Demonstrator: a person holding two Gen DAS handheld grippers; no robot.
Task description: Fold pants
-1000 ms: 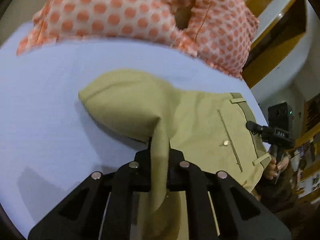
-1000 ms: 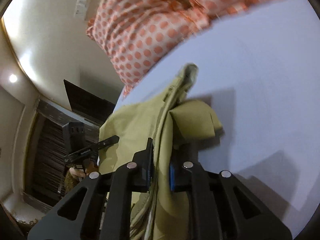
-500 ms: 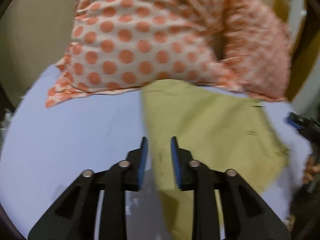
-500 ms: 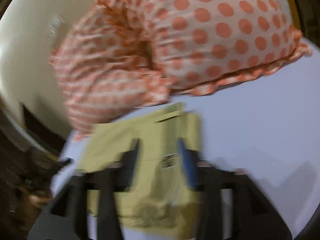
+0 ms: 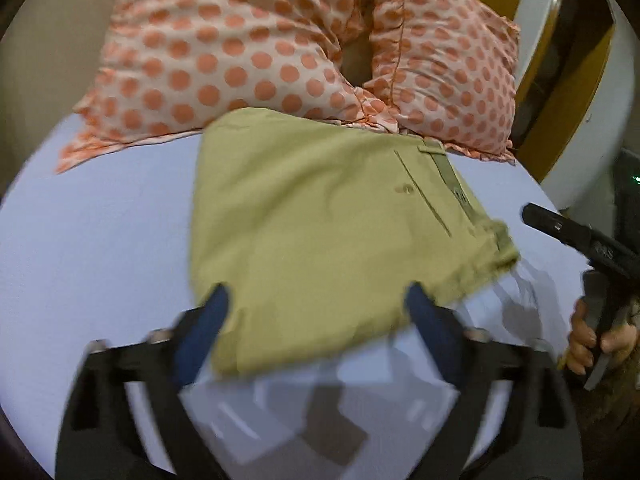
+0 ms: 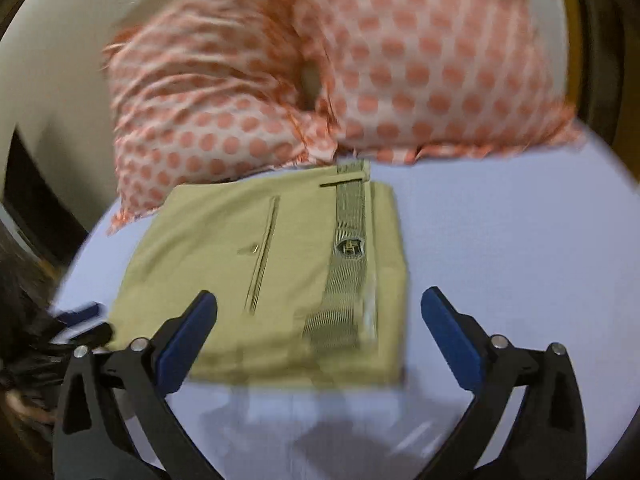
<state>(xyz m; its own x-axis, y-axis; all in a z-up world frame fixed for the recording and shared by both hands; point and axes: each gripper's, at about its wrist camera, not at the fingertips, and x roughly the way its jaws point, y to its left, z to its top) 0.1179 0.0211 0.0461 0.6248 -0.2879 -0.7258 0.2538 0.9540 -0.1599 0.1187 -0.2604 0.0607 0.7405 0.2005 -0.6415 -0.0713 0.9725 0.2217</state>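
Note:
The khaki pants lie folded in a flat rectangle on the pale blue bed sheet, with the back pocket and waistband up. They also show in the right wrist view. My left gripper is open and empty, its blue pads spread over the near edge of the pants. My right gripper is open and empty, hovering at the near edge by the waistband. The right gripper's black body shows at the right in the left wrist view.
Two orange polka-dot pillows lie against the wall just behind the pants, also in the right wrist view. A yellow and white headboard or frame stands at the right. The bed's edge is near the right hand.
Both grippers let go of the pants and opened wide. The pants dropped from a held, bunched fold to a flat folded rectangle. Both grippers pulled back toward the near edge.

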